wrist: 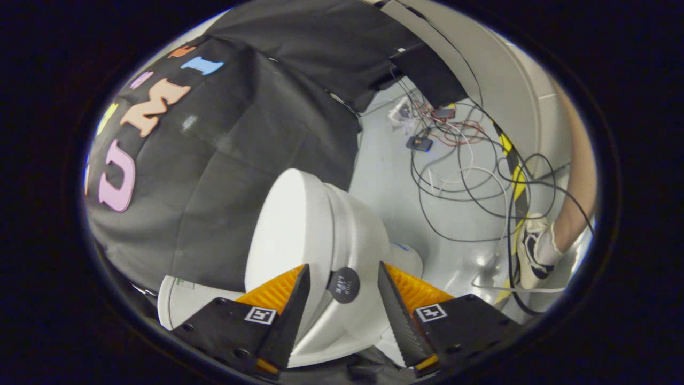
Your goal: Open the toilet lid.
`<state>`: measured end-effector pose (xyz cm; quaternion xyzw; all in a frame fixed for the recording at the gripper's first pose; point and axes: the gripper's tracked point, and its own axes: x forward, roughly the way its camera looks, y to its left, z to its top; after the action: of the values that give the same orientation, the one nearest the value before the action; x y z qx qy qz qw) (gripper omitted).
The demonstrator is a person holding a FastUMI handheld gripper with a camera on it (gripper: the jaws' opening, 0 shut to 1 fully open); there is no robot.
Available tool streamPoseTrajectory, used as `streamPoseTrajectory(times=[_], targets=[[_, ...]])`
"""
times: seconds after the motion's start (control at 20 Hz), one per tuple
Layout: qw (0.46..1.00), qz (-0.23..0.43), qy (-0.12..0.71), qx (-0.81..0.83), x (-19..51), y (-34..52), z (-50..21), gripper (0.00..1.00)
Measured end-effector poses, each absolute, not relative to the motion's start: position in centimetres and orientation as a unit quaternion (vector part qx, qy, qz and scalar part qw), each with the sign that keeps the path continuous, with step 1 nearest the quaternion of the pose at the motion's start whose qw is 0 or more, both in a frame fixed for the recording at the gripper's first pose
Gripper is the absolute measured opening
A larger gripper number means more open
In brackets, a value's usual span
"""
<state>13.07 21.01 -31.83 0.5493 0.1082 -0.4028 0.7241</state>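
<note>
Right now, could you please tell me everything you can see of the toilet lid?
The lid is a smooth, glossy white oval, plastic by its look, seen tilted and nearly edge-on, lying close against the seat. A round dark knob sits at its rim. The hand-held gripper is open, its fingers straddling that rim and knob; contact cannot be told.

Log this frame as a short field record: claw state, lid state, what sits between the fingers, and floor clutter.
claw: open, fingers either side of the lid's edge, not pressing on it
toilet lid: down over the seat, not yet lifted
between fingers: dark round knob at the lid's edge
toilet: white, against the booth wall
floor: loose cables beyond the toilet
person: one shoe and lower leg by the cables
</note>
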Motion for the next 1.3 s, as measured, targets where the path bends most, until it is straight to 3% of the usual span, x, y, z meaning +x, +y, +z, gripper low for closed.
streamPoseTrajectory(times=[0.2,0.4,0.55,0.65,1.0,1.1,1.3], targets=[[0.713,-0.376,0.099,0.584,14.2,21.6,-32.2,0.79],[0.709,-0.355,0.133,0.595,15.2,22.3,-33.6,0.52],[0.717,-0.336,0.137,0.596,16.2,22.3,-33.3,0.52],[0.721,-0.331,0.145,0.591,15.5,22.5,-33.0,0.27],[0.744,-0.319,0.149,0.569,16.3,23.2,-33.2,0.24],[0.733,-0.326,0.129,0.583,16.1,21.8,-32.9,0.06],[0.736,-0.33,0.122,0.579,15.7,22.1,-32.4,0.06]])
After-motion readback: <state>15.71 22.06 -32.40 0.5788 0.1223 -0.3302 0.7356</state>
